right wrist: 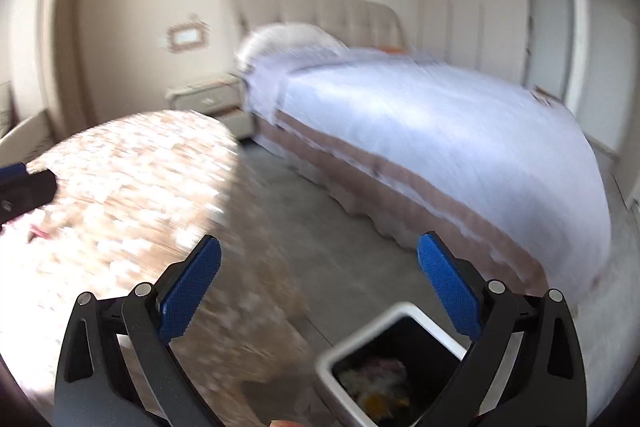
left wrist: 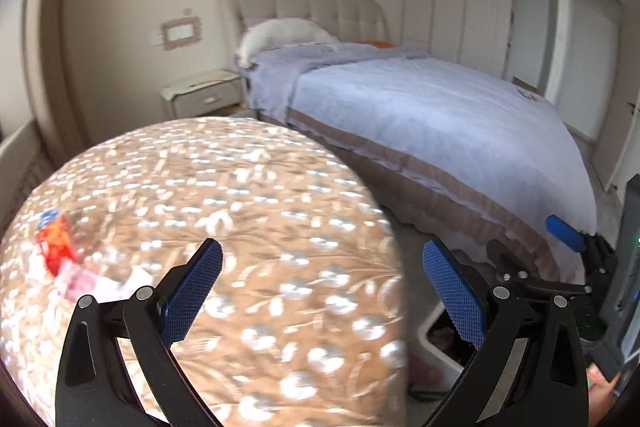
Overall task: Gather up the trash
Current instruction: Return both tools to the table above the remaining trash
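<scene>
Your left gripper (left wrist: 322, 291) and right gripper (right wrist: 320, 287) both gape wide, nothing between. Red wrapper (left wrist: 56, 243) lies on the patterned table (left wrist: 280, 211), left of your left jaws. Trash bin (right wrist: 348, 349) sits under your right jaws.

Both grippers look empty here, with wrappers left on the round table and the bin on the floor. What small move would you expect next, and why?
Probably the left gripper swings left and dips toward the red wrapper on the table. Its jaws stand open and empty, and the wrapper lies off to their left, untouched. The right gripper is also open and empty, above the bin, which already holds trash.
</scene>
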Demonstrator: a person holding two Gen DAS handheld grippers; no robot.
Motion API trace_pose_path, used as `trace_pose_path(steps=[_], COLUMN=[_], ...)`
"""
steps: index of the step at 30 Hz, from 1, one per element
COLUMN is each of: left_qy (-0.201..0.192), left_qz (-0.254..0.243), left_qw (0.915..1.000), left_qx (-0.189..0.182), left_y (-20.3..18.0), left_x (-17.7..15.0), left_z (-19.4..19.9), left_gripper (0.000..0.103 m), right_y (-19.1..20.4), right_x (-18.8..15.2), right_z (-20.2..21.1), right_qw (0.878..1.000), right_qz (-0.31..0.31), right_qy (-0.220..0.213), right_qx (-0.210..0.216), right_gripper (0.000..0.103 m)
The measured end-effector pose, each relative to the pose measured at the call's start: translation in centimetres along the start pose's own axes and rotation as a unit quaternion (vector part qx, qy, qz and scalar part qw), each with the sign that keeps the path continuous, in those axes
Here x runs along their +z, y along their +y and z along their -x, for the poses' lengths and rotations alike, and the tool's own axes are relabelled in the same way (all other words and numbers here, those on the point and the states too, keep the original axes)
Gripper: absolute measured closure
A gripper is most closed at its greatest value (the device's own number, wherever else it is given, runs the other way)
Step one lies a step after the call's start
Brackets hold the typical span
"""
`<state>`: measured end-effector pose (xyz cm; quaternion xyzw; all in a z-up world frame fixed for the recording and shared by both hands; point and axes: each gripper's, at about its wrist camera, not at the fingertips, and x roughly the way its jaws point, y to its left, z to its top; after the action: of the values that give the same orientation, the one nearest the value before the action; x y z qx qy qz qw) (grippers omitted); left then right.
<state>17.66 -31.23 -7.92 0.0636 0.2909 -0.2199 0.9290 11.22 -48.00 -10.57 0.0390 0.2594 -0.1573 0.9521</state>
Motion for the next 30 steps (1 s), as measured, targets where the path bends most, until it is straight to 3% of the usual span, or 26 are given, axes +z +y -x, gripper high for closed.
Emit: trace_pose_path(steps=[8, 15, 19, 29, 30], left_qy=[-0.023, -0.024, -0.004, 0.047, 0.049], left_qz=[0.025, 0.043, 0.057, 0.052, 0.054], left_qw=[0.9985, 0.9986, 0.9983, 0.9959, 0.9952], left_qx=[0.044, 0.018, 0.001, -0.058, -0.066], left_y=[9.9, 16.0, 18.8, 21.7, 21.9], left_x=[-0.4, -2.0, -3.0, -3.9, -3.9], left_z=[3.6, 4.1, 3.2, -0.4, -0.6], left_gripper=[0.005, 0.006, 0.008, 0.009, 0.015], right_y=[8.1, 14.4, 17.6, 22.5, 22.7], right_x=[2.6, 3.5, 3.5, 3.6, 3.6], right_z=[2.0, 3.2, 3.5, 1.9, 1.7], right_qw=[0.995, 0.988, 0.986, 0.982, 0.982], right_qz=[0.049, 0.1, 0.114, 0.145, 0.145], right_qy=[-0.028, -0.043, -0.035, -0.018, -0.017], right_qx=[0.081, 0.106, 0.116, 0.117, 0.117], right_gripper=[0.005, 0.005, 0.005, 0.005, 0.005])
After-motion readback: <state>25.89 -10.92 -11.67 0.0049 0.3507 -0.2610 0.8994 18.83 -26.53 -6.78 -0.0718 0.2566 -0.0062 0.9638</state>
